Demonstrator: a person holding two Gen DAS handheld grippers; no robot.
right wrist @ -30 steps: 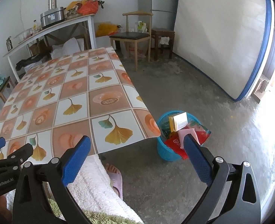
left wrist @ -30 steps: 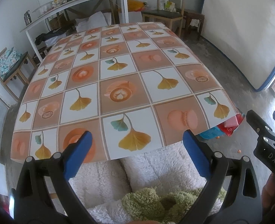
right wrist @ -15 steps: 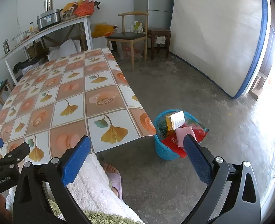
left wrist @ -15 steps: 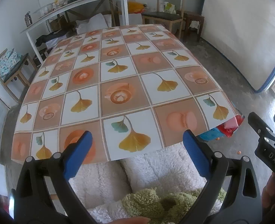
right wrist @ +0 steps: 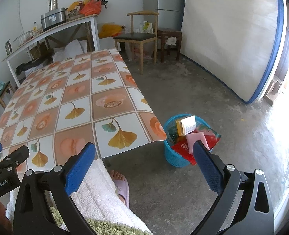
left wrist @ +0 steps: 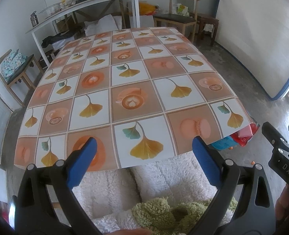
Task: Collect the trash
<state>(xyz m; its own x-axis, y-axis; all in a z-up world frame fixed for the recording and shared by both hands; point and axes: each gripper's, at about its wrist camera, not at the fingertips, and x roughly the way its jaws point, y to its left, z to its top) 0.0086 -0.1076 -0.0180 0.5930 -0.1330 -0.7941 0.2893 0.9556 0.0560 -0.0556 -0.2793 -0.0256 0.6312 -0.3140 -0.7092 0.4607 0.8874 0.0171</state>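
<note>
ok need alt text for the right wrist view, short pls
Open blue-padded right tongs, holding nothing, hang above a grey concrete floor, aimed at a blue plastic basket stuffed with red, pink and yellow wrappers. The basket stands on the floor by the corner of a table with a ginkgo-leaf checked tablecloth; a slippered foot shows below.

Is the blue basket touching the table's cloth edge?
Apart. The right wrist view shows bare floor between the blue basket on the ground and the overhanging cloth corner above it.
</note>
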